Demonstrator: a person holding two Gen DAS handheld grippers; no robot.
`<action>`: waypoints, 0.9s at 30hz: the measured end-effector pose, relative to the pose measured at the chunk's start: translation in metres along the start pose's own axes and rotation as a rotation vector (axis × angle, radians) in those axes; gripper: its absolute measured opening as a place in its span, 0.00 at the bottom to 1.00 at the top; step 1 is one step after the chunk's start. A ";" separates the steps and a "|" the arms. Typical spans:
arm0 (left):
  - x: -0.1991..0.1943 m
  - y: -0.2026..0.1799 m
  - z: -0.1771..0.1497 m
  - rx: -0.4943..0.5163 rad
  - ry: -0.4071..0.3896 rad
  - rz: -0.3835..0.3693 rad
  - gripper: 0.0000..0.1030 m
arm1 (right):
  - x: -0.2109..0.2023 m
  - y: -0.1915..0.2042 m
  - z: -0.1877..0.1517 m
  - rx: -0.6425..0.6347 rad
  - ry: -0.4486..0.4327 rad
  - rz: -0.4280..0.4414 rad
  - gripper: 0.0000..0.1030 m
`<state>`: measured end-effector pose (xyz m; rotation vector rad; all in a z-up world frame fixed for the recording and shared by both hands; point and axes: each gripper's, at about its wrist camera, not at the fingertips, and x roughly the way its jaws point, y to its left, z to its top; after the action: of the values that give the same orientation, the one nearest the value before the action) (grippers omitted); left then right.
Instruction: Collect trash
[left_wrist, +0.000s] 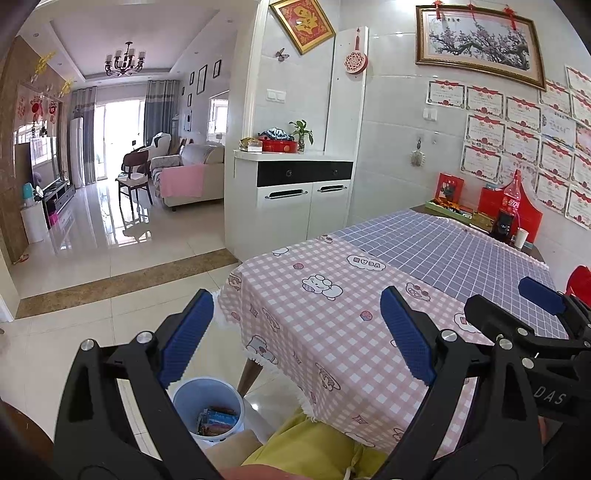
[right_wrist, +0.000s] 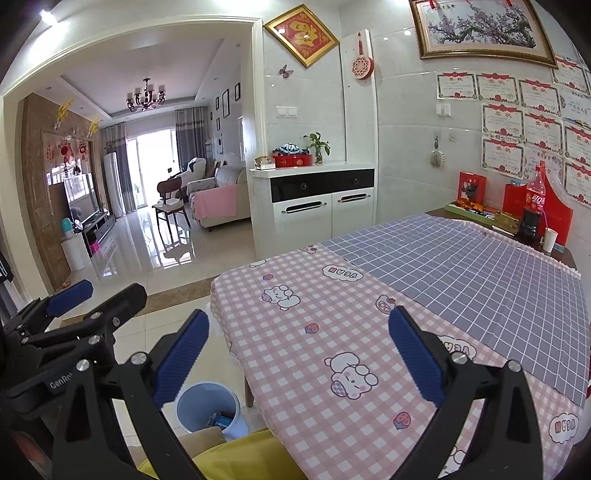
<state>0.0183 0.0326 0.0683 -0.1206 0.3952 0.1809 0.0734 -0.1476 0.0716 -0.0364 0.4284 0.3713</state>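
A light blue trash bin (left_wrist: 208, 406) stands on the floor by the table's near left corner, with colourful wrappers (left_wrist: 218, 421) inside. It also shows in the right wrist view (right_wrist: 210, 406). My left gripper (left_wrist: 295, 332) is open and empty, held above the bin and the table's left edge. My right gripper (right_wrist: 299, 350) is open and empty over the pink checked tablecloth (right_wrist: 332, 332). The right gripper also shows at the right of the left wrist view (left_wrist: 517, 299). The left gripper also shows at the left of the right wrist view (right_wrist: 99, 291).
The table carries a pink cloth (left_wrist: 325, 314) and a grey-blue checked cloth (left_wrist: 443, 251). At its far end stand a cola bottle (left_wrist: 511, 206), a white cup (left_wrist: 521, 238) and red boxes (left_wrist: 450, 188). A white cabinet (left_wrist: 295, 199) stands beyond. Tiled floor (left_wrist: 110, 258) lies left.
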 end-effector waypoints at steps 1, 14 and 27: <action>0.000 -0.001 0.000 0.001 0.000 0.000 0.88 | 0.000 -0.001 -0.001 0.002 0.001 -0.002 0.94; 0.002 -0.005 0.000 0.010 0.007 -0.003 0.88 | -0.001 -0.007 -0.004 0.018 0.009 -0.009 0.94; 0.005 -0.007 0.000 0.010 0.007 0.004 0.88 | 0.004 -0.011 -0.003 0.037 0.030 -0.012 0.94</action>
<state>0.0239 0.0261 0.0670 -0.1109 0.4033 0.1825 0.0796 -0.1566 0.0662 -0.0081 0.4643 0.3516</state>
